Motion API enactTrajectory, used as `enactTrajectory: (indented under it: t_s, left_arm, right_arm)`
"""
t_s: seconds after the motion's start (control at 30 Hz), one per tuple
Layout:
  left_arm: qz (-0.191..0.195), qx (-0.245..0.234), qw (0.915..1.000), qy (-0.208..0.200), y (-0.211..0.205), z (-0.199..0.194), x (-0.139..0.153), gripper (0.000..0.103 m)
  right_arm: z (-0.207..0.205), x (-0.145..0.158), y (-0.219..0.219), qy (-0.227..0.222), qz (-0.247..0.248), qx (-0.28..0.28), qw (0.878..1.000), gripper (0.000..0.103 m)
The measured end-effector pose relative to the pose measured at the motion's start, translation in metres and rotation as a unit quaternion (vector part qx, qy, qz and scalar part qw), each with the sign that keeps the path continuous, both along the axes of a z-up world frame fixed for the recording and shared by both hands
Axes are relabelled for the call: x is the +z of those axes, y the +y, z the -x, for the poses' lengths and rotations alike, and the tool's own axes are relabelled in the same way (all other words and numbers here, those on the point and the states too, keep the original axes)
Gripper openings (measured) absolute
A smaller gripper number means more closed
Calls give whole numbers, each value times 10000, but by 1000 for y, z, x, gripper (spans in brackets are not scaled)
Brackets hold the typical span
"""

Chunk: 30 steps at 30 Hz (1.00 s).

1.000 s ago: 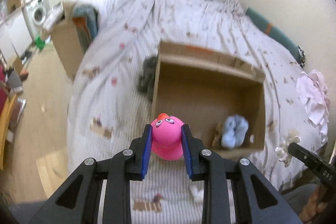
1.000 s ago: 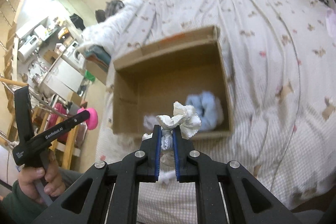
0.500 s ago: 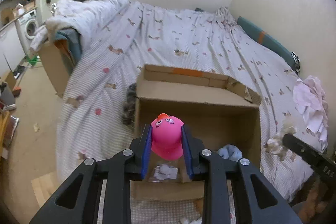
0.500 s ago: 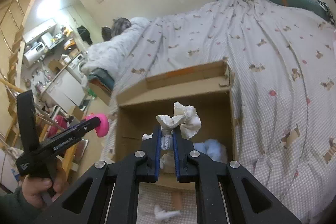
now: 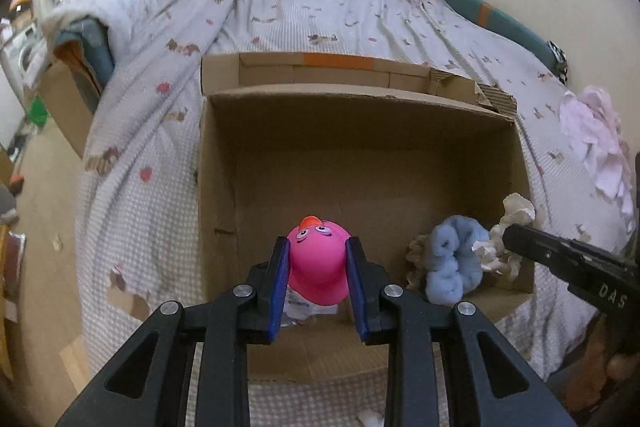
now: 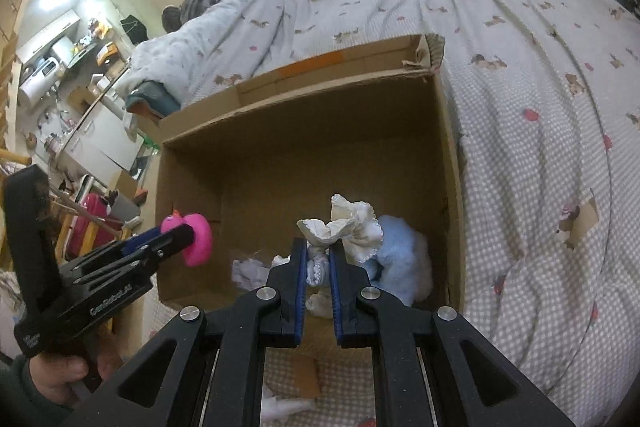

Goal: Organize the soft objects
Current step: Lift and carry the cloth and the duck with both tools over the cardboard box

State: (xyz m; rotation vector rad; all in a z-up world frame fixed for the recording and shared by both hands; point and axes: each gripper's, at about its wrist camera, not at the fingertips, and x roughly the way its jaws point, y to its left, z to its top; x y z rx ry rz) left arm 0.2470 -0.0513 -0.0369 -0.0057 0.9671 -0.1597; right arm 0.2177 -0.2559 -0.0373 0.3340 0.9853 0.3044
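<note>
The cardboard box (image 5: pixel 360 155) is open-topped with its far and left floor bare, while a blue plush (image 5: pixel 452 267) crowds the near right corner.

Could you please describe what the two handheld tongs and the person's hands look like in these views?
Both tongs, left and right, are matte black angular frames with triangular cutouts, silver screw heads and blue pads lining the fingers. White lettering marks their sides, reading "DAS" in the left wrist view. The left hand is bare, with a dark green sleeve. No cables are visible.
</note>
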Motion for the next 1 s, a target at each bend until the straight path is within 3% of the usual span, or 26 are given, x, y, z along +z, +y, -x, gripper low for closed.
enactTrajectory:
  t_s: [0.47,1.0]
  left_arm:
    - [-67,133,9999,60,5,0,-8,25]
    - [-37,41,10000,57,1,3,-10,25]
  right_arm:
    - [-7,-17,9,360,197,136,9991,13]
    - [-8,-17,5,323,279,-13,9991,13]
